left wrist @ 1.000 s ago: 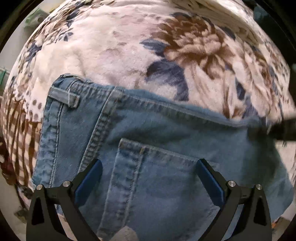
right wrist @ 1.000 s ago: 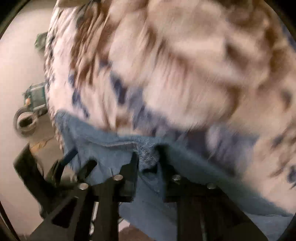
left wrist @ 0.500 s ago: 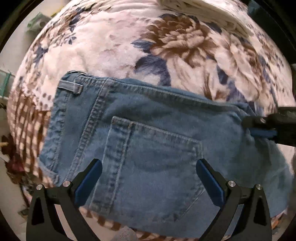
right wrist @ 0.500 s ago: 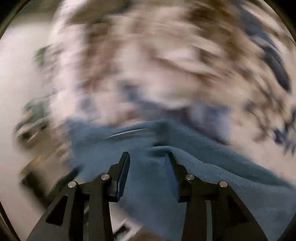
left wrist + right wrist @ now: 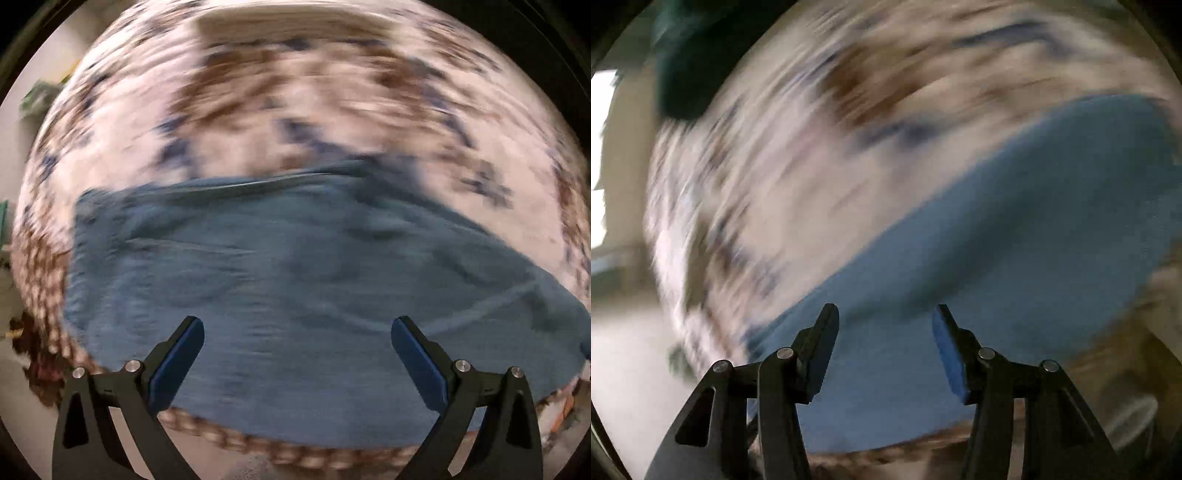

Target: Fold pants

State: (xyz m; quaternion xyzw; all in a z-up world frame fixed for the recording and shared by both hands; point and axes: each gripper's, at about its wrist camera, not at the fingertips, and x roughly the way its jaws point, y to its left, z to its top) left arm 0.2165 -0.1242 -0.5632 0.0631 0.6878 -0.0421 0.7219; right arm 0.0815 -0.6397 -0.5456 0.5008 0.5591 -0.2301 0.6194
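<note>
Lying flat on the floral bedspread (image 5: 258, 110), the denim pants (image 5: 295, 266) look heavy yet pliable, best gripped along an edge seam; left tool (image 5: 297, 345) and right tool (image 5: 884, 332) both gape empty.

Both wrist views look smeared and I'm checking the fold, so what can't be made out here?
- Jeans, left wrist view: motion blur hides pocket and seams; the lower right runs off the frame.
- Jeans, right wrist view: a flat blue smear, so fold edges are unreadable.
- Floral blanket: the pattern is streaked.
- Left claw and right claw: open and sharp; height above the denim is unclear.
</note>
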